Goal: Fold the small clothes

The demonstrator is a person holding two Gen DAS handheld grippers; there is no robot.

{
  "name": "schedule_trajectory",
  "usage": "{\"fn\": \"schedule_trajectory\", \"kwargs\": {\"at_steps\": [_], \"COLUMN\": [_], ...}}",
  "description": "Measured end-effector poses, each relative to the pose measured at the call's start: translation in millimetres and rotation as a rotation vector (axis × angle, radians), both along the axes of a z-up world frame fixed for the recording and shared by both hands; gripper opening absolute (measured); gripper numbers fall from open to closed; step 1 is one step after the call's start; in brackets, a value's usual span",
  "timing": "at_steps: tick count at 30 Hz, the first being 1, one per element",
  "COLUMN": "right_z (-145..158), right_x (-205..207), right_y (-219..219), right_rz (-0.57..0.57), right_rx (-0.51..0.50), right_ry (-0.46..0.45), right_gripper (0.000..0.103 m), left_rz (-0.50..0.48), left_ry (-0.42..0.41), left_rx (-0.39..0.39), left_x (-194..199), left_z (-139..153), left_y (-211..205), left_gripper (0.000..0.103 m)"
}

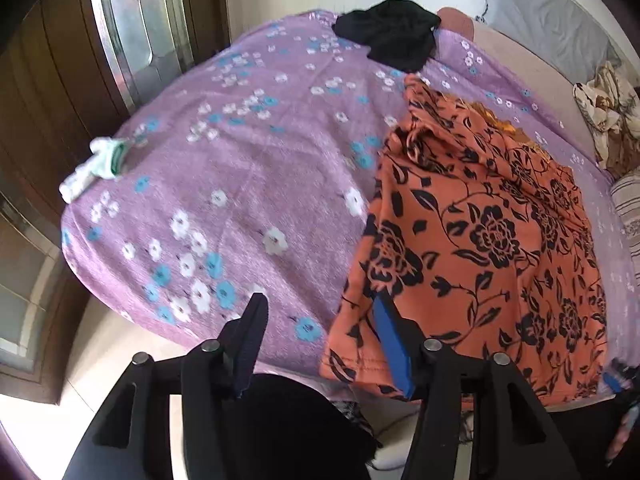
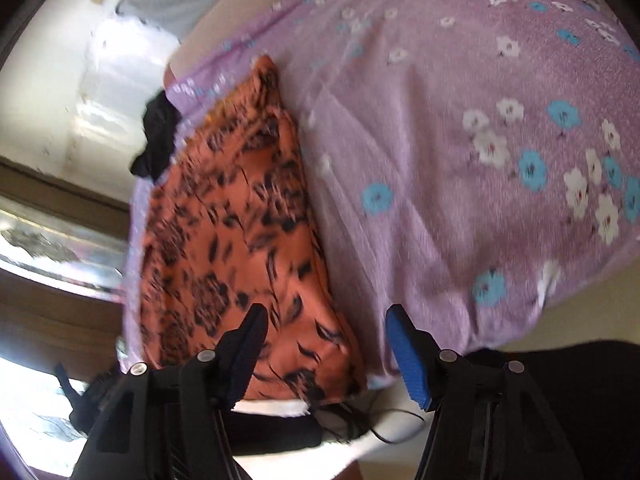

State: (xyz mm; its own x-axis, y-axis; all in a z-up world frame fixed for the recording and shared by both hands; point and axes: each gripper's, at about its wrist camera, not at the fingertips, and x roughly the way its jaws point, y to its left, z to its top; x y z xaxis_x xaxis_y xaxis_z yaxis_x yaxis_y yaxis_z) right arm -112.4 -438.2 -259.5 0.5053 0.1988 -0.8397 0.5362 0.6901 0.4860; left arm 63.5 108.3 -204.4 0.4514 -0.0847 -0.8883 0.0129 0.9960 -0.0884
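The right-wrist view is motion-blurred: the print on the orange floral garment (image 2: 240,232) smears into streaks. The black garment (image 2: 158,140) at the bed's far edge shows only as a dark shape, partly behind the purple bedspread (image 2: 440,160). In the left-wrist view, the right tongs (image 1: 618,384) are cut off at the frame's edge, their jaws unreadable. The white-green item (image 1: 98,164) at the bed's left edge is too small to identify.
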Motion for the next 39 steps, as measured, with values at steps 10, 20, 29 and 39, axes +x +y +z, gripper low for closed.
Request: {"fn": "schedule_trajectory", "kwargs": {"at_steps": [10, 20, 29, 39], "right_z": [-21.1, -11.7, -22.8, -23.5], "right_x": [3.6, -9.6, -6.1, 3.2], "right_y": [26.0, 38.1, 31.9, 38.7], "right_rz": [-0.048, -0.015, -0.054, -0.032], "right_rx": [-0.006, -0.062, 0.04, 0.009], "right_ry": [0.161, 0.101, 0.118, 0.113], "right_gripper": [0.064, 0.01, 0.014, 0.014], "left_rz": [-0.006, 0.008, -0.047, -0.073], "left_ry": [0.04, 0.072, 0.101, 0.226], "left_rx": [0.002, 0.034, 0.004, -0.037], "left_x": [-5.2, -8.4, 4.5, 14.6], "left_z": [-8.5, -18.5, -30.5, -67.1], "left_y": [1.3, 15.3, -9.1, -25.5], "left_gripper": [0.071, 0.043, 0.083, 0.025]}}
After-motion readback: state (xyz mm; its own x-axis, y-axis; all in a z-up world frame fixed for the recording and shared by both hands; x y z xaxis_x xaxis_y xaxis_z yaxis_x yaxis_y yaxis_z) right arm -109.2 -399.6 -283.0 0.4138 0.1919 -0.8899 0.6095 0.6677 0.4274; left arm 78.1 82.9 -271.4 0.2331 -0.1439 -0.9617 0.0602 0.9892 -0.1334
